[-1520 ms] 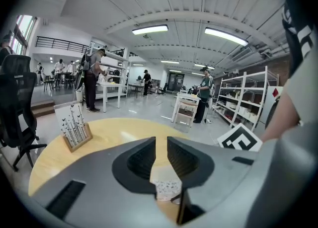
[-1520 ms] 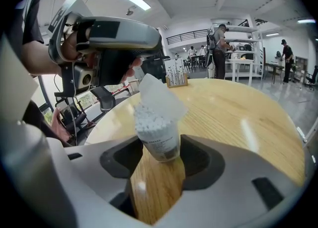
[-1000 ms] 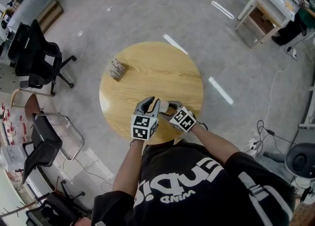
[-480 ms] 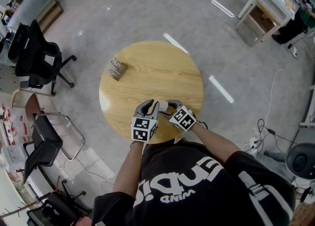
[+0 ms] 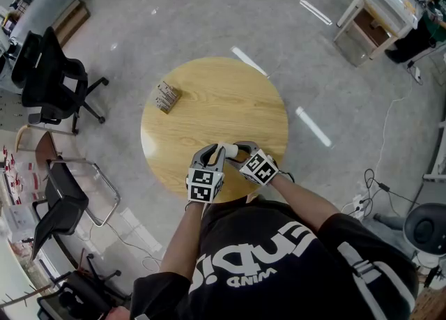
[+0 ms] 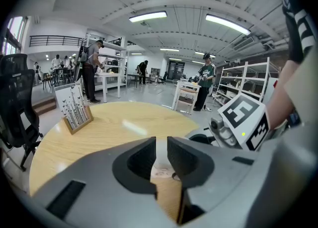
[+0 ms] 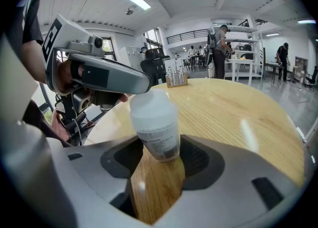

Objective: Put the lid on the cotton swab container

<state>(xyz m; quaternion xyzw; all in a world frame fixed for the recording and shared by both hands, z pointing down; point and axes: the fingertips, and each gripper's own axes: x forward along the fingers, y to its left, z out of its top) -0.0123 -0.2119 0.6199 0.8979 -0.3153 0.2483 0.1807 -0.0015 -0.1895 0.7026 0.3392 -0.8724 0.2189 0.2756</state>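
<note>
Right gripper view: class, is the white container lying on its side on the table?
No, the container stands upright between the jaws of the right gripper, lid end up.

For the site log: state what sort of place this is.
Most likely an open workshop or lab hall: metal shelving racks, white workbenches with people standing at them, and office chairs on a bare grey floor around the round wooden table.
</note>
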